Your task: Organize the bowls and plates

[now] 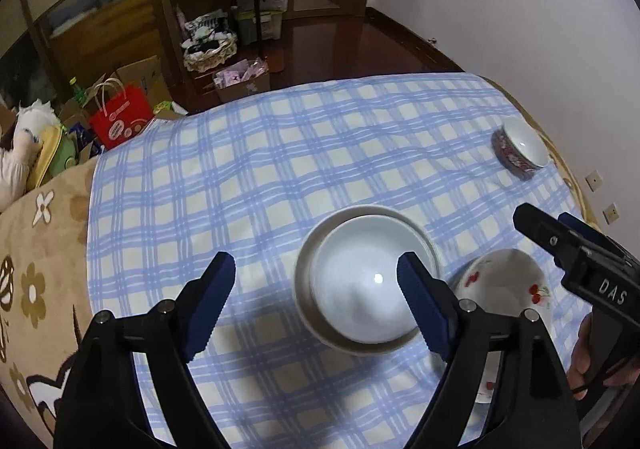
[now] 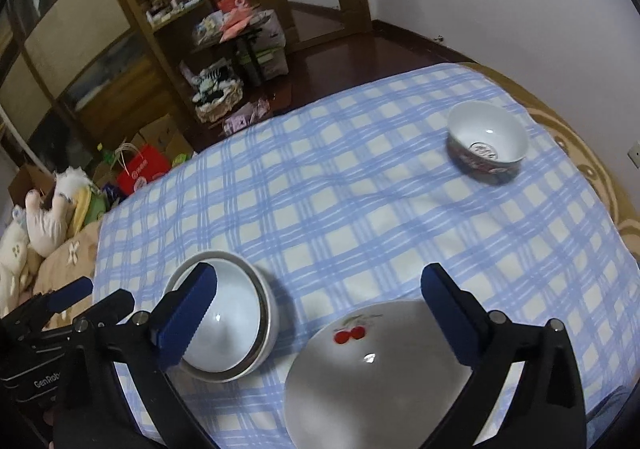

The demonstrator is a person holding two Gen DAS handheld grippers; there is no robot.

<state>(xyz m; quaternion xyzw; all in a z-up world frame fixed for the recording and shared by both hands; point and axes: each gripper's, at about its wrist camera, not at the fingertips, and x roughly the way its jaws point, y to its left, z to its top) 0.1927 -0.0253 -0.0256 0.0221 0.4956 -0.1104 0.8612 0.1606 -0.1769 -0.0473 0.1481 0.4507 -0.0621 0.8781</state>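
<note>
Left gripper (image 1: 316, 289): jaws wide apart, nothing between the pads; low centre of the left wrist view, above the white bowls.
Right gripper (image 2: 320, 305): jaws at their widest, empty; bottom of the right wrist view, over the cherry plate.
Cherry plate (image 2: 372, 373): lies flat on the checked cloth (image 2: 320, 189), lower centre, just beside the bowls.
White bowls (image 2: 228, 325): two nested, lower left; this stack looks done.
Patterned bowl (image 2: 486, 147): alone, upper right, well apart from the rest.
Progress: partly done, in my judgement; the patterned bowl is not yet gathered.
</note>
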